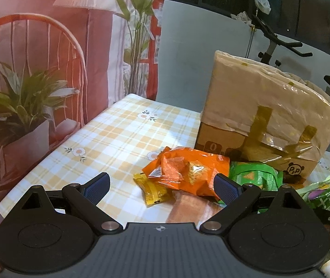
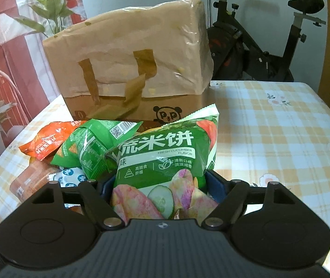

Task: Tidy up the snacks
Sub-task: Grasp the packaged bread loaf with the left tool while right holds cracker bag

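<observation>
My right gripper (image 2: 160, 180) is shut on a large green cucumber rice-cracker bag (image 2: 165, 148), which stands upright between its blue pads; the same bag (image 1: 325, 194) shows at the right edge of the left wrist view. My left gripper (image 1: 161, 177) is open above the snack pile, its fingers on either side of an orange snack bag (image 1: 188, 169) without touching it. A small yellow packet (image 1: 152, 190) lies just left of that bag. A smaller green bag (image 2: 90, 148) leans between the orange bag (image 2: 46, 143) and the held one.
A taped cardboard box (image 2: 128, 69) wrapped in plastic stands right behind the pile. A brown packet (image 2: 33, 178) and a white-blue packet (image 2: 72, 176) lie low in the pile. The checked tablecloth (image 2: 280, 139) runs on to the right. An exercise bike (image 2: 257, 46) stands beyond the table.
</observation>
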The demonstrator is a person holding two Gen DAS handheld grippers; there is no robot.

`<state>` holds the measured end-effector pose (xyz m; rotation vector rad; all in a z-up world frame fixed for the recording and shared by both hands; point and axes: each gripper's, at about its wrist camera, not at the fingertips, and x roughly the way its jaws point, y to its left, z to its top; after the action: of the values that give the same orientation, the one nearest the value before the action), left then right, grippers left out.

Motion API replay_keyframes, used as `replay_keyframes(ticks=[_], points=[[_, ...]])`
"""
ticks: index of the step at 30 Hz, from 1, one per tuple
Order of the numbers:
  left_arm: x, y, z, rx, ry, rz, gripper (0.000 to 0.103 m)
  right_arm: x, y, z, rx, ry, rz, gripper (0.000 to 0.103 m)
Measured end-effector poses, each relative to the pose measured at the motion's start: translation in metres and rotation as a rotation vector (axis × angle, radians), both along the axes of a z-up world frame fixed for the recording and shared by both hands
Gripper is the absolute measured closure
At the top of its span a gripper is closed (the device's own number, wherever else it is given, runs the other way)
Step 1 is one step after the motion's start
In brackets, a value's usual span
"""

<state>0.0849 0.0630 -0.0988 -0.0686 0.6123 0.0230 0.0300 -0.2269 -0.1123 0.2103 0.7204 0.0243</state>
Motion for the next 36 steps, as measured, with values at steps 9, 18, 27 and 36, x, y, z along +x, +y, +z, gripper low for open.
replay_keyframes(ticks=[9, 18, 27, 36], points=[[0.006, 0.008, -0.024, -0.022, 0.063, -0.004, 0.007, -0.002, 0.001, -0.001, 0.005, -0.013, 0.0, 0.024], [0.019, -0.02, -0.052, -0.061, 0.11, -0.218, 0.006, -0.004, 0.001, -0.002, 0.011, -0.015, 0.0, 0.024], [0.04, -0.025, -0.089, -0.003, 0.234, -0.226, 0.005, -0.004, -0.001, -0.004, 0.027, -0.018, -0.001, 0.024], [0.037, -0.029, -0.087, 0.028, 0.218, -0.245, 0.025, -0.004, -0.003, -0.005, 0.038, -0.019, -0.003, 0.024]])
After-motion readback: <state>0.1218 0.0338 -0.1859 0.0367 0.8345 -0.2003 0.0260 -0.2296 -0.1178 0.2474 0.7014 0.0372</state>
